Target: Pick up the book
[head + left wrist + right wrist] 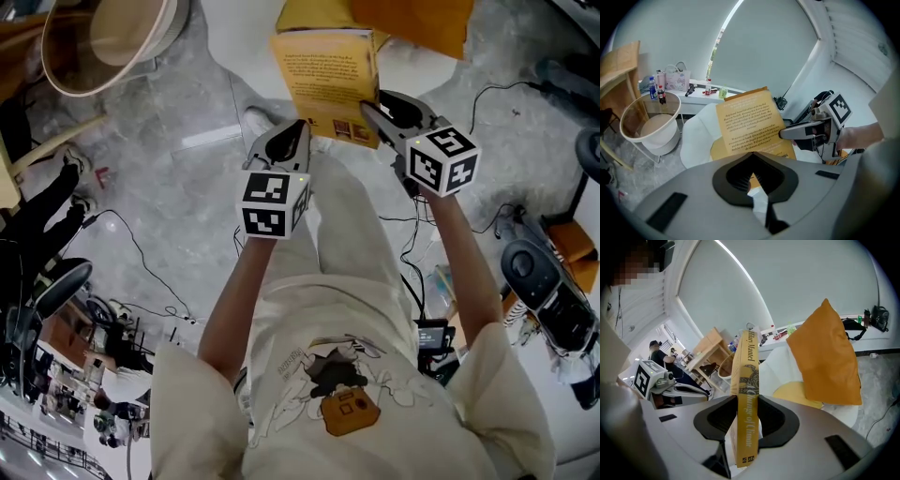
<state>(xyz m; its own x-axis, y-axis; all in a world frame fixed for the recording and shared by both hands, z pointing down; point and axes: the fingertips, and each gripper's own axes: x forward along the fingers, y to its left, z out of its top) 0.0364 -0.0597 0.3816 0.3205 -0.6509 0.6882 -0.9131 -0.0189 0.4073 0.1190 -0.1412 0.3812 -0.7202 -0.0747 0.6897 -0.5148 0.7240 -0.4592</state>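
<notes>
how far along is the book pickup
Done: the book is up in the air, off any surface. In hand: the right gripper has its fingers clamped on the spine; the left gripper sits at the lower corner, grip unclear. Left: nothing visible beyond holding on.

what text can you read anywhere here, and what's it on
"Hilary Mantel": top of the spine of the book, first letter unclear.
"Change of Climate": same spine, lower down, between the right gripper's jaws.
Paragraphs on the back cover: too small to read.
Labels on the bottles on the ledge: too small to read.
</notes>
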